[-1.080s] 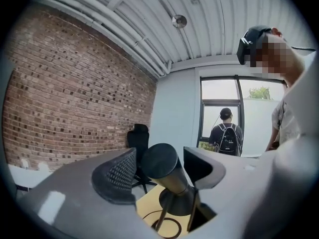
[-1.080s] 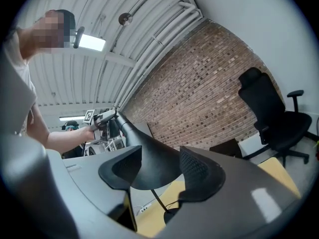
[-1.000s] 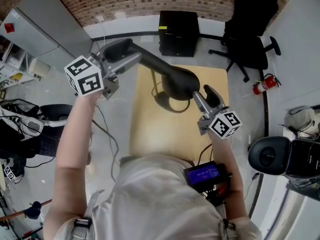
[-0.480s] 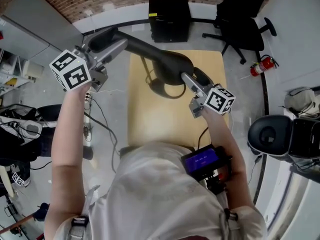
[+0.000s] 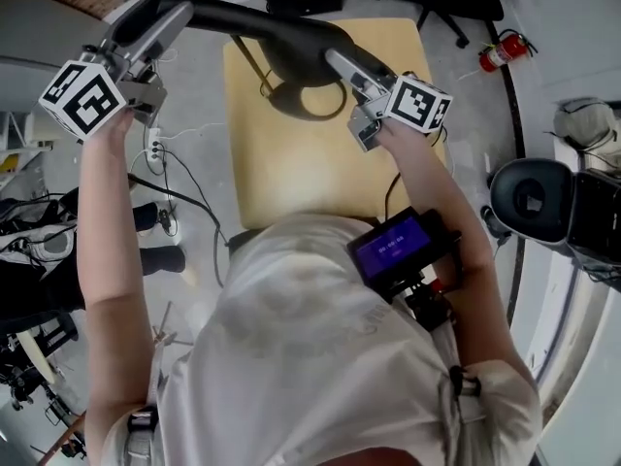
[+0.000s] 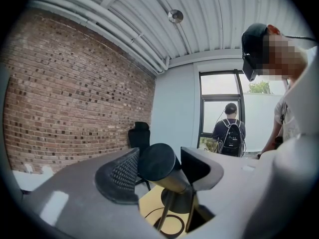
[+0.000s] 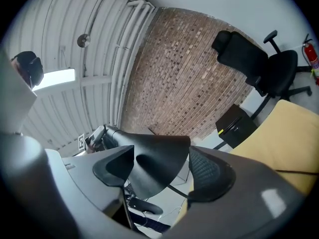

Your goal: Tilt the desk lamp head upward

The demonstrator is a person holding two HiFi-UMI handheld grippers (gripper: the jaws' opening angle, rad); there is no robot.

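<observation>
Our left gripper (image 6: pixel 160 166) is clamped on the round black end of the lamp arm (image 6: pixel 155 156), with a jaw against each side of it. Our right gripper (image 7: pixel 160 167) has just been closing a little, and its jaws now press on the flared lamp head (image 7: pixel 159 151), which fills the gap between them. In the head view the desk lamp (image 5: pixel 243 17) stretches from upper left to upper middle, above the far end of the wooden table (image 5: pixel 291 183). A fire extinguisher (image 5: pixel 498 49) lies at upper right.

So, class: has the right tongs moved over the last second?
Yes, slightly: right tongs now sits nearer the table's far edge, jaws just closing on the lamp head.
</observation>
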